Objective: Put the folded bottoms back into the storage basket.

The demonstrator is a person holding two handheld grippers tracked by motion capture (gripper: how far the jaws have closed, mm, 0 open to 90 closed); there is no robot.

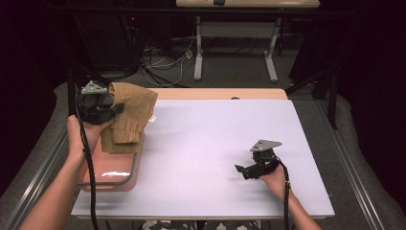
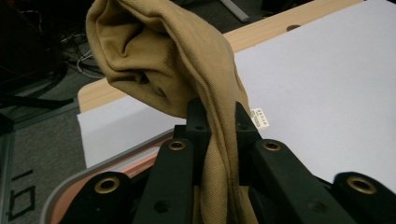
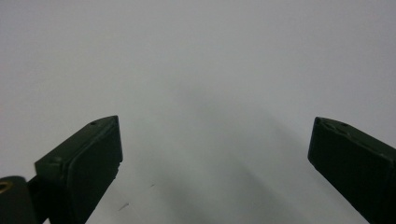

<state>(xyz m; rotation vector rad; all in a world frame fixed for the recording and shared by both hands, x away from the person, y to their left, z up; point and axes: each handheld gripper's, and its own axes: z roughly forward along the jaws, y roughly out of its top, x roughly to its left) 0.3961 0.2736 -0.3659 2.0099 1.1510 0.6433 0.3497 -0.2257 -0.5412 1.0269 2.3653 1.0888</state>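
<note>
A tan cloth (image 1: 127,115) hangs bunched from my left gripper (image 1: 116,109) above the table's left side. In the left gripper view the jaws pinch a fold of the tan cloth (image 2: 163,60), and my left gripper (image 2: 218,116) is shut on it. A small white label (image 2: 259,118) sticks out beside the right jaw. The cloth's lower end droops over a pink tray (image 1: 110,168) with a grey rim. My right gripper (image 1: 243,170) rests low on the white table (image 1: 210,139) at the right, pointing left. My right gripper (image 3: 215,144) stands open over bare table, with nothing between its jaws.
A wooden strip (image 1: 220,93) runs along the table's far edge. Beyond it, cables (image 1: 163,62) lie on the floor beside the white legs of another table (image 1: 234,43). Metal rails (image 1: 36,177) run along both sides of the table.
</note>
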